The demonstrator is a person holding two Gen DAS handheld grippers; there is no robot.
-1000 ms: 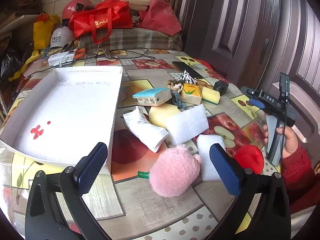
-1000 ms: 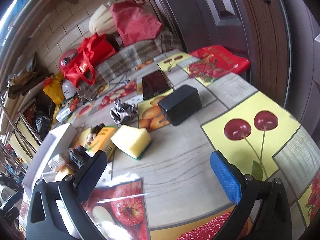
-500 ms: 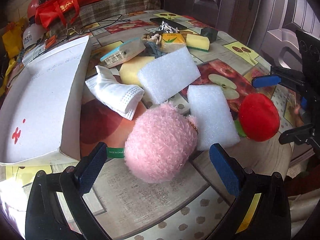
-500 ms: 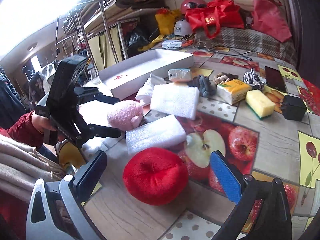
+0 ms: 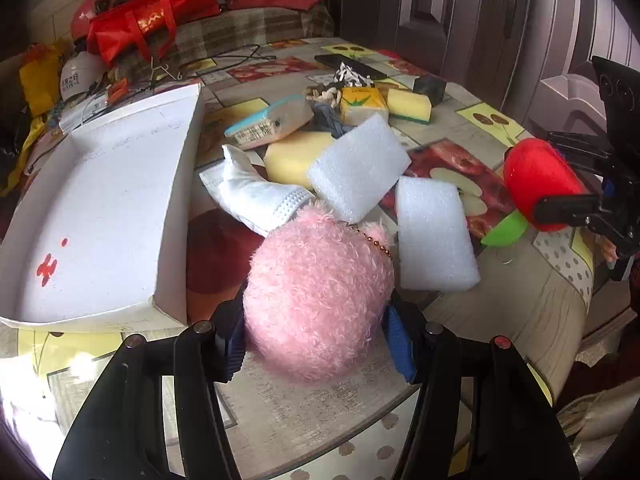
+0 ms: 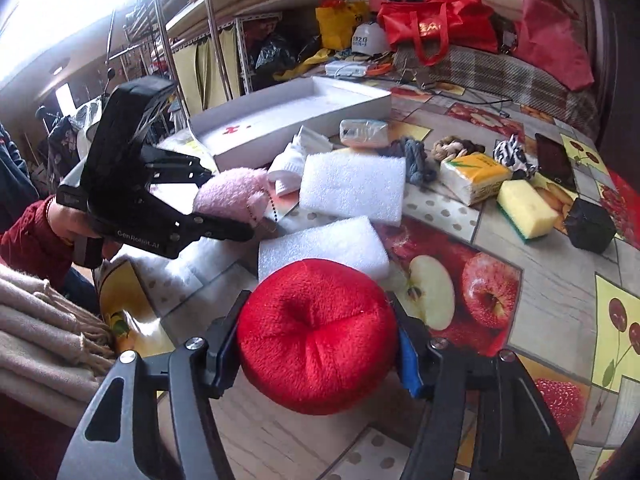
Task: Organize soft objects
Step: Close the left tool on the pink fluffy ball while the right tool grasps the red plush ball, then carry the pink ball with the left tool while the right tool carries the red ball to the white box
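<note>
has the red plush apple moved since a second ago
Yes. The red plush apple has shifted off the apple-print tablecloth toward the table's edge, clamped in the right gripper.

A fluffy pink plush ball (image 5: pixel 318 294) with a bead chain sits at the table's near edge; a red velvet apple-shaped plush (image 6: pixel 316 334) lies beside two white foam blocks (image 5: pixel 434 234)

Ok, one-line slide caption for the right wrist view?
Right gripper shut on red plush; left gripper shut on pink plush, white box behind.
</note>
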